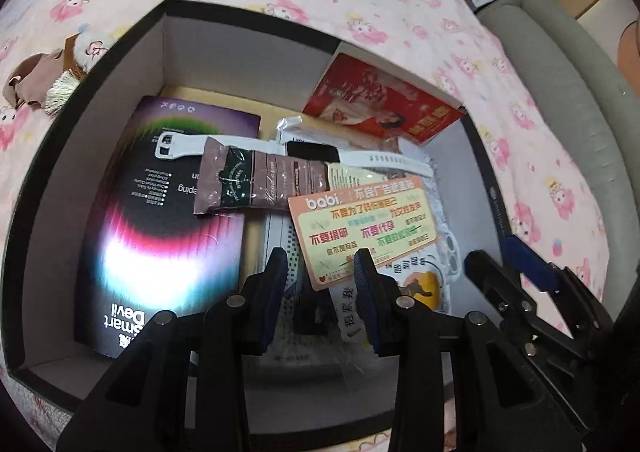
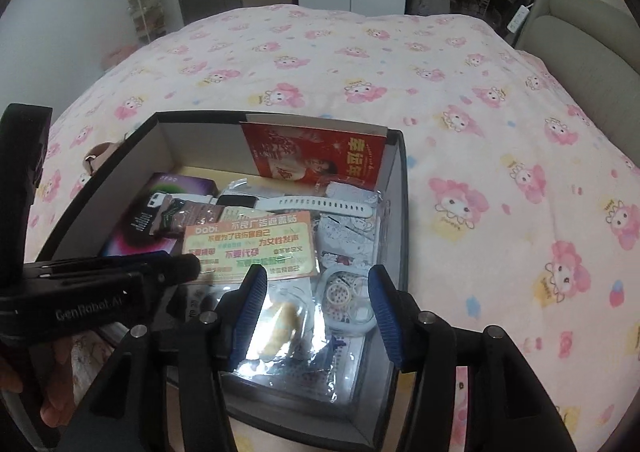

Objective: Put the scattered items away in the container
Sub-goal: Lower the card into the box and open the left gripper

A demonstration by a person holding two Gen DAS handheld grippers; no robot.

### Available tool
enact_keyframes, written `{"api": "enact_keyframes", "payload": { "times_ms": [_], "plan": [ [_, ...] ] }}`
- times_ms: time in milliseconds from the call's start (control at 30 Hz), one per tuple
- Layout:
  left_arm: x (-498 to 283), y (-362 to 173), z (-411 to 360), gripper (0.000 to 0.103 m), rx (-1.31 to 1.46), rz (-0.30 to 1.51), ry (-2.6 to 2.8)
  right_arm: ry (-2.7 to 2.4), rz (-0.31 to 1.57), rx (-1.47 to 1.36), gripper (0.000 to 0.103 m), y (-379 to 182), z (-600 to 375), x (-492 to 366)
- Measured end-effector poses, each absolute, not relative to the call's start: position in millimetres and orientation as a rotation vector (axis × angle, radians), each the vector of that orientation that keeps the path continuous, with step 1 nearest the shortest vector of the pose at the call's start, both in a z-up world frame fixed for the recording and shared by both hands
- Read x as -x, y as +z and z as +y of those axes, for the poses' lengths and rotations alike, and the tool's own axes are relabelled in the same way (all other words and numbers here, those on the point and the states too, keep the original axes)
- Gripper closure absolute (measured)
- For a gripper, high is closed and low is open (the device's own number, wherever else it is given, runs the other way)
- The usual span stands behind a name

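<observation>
A black box with pale inner walls sits on the bed and holds several items. Among them are a dark phone-film package, a brown sachet, a white watch, an orange sticker card, a red booklet and a clear bag of small parts. My left gripper hovers open over the box's near side with nothing pinched. My right gripper stands open above the clear bag.
A brown plush item with a comb lies on the pink cartoon-print bedspread just left of the box. A grey headboard runs along the right. A hand holds the left gripper.
</observation>
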State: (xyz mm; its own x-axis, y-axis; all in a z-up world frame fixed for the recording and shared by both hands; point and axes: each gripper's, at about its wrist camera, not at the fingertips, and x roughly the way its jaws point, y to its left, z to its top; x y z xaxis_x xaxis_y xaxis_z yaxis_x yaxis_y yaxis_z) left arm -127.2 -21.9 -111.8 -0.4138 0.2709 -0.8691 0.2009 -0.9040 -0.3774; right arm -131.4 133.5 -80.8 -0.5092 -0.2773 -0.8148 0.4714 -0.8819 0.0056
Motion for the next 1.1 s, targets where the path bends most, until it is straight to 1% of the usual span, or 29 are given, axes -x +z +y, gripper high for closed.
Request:
{"api": "enact_keyframes", "payload": {
  "times_ms": [133,167,233,300,400,533,600,633,667,733,867,1000,1100],
  "plan": [
    [134,-117,-5,0.068,1.717,-0.592,2.452,-2.424,0.323,-1.207,0.054,-79,133,130],
    [135,-117,-1,0.064,1.713,-0.586,2.435,-2.428,0.323,-1.204,0.054,-79,133,130],
    [135,-116,1,0.06,1.701,-0.575,2.427,-2.438,0.324,-1.199,0.054,-77,134,129],
    [134,-112,-2,0.06,1.673,-0.597,2.429,-2.443,0.33,-1.193,0.054,-76,134,129],
    [128,-105,-15,0.06,1.632,-0.691,2.43,-2.451,0.35,-1.188,0.054,-76,134,128],
    [123,-97,-21,0.06,1.602,-0.657,2.505,-2.428,0.362,-1.195,0.054,-79,130,125],
    [126,-100,-20,0.064,1.624,-0.648,2.497,-2.392,0.335,-1.207,0.054,-80,128,124],
    [129,-102,-18,0.07,1.636,-0.639,2.488,-2.381,0.319,-1.214,0.054,-81,127,124],
    [130,-104,-17,0.073,1.643,-0.627,2.481,-2.372,0.303,-1.221,0.054,-81,127,124],
    [133,-109,-10,0.075,1.658,-0.604,2.463,-2.38,0.305,-1.225,0.054,-82,126,124],
    [134,-107,-5,0.075,1.654,-0.545,2.473,-2.424,0.347,-1.228,0.054,-84,128,125],
    [128,-102,-19,0.075,1.585,-0.684,2.43,-2.422,0.334,-1.244,0.054,-86,130,127],
    [123,-97,-29,0.075,1.557,-0.713,2.463,-2.387,0.363,-1.231,0.054,-88,124,124]
  ]
}}
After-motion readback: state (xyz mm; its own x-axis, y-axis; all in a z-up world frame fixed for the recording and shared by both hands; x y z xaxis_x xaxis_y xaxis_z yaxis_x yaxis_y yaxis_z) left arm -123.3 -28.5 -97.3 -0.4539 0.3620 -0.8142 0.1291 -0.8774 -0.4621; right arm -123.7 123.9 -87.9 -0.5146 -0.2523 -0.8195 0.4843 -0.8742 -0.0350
